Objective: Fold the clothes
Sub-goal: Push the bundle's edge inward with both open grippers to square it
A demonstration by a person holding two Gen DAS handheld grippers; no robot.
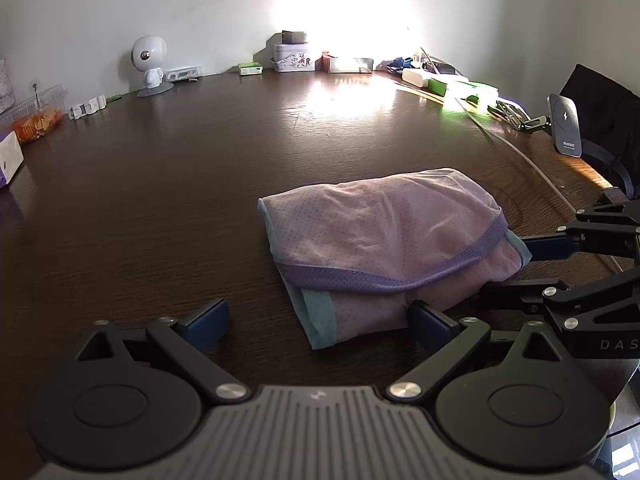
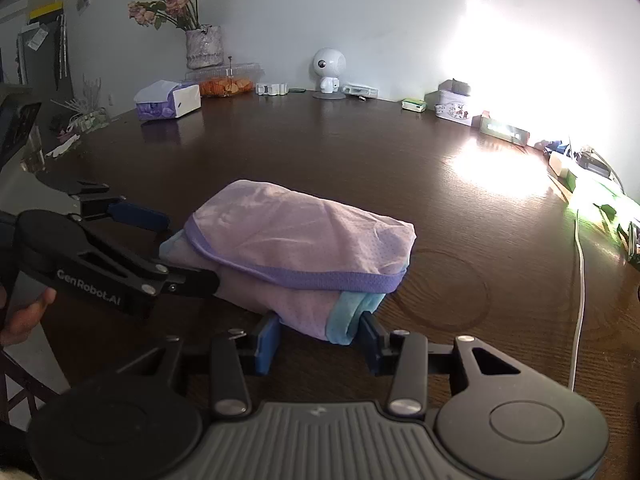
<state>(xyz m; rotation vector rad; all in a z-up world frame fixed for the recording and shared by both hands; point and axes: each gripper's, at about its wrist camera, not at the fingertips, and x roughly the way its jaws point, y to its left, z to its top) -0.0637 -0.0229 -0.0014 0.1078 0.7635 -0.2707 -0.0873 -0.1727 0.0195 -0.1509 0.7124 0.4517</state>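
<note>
Between both tongs (image 1: 318,320) (image 2: 318,346) lies folded garment (image 1: 384,236).

One folded garment (image 1: 384,248), two tongs (image 1: 320,320) (image 2: 318,340)

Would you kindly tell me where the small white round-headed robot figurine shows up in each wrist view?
Left wrist view: white robot figurine stands upper left, at the table's far edge by the wall.
Right wrist view: it stands top centre, by the wall.
Shared landmark: the folded pink garment mid-table.
</note>
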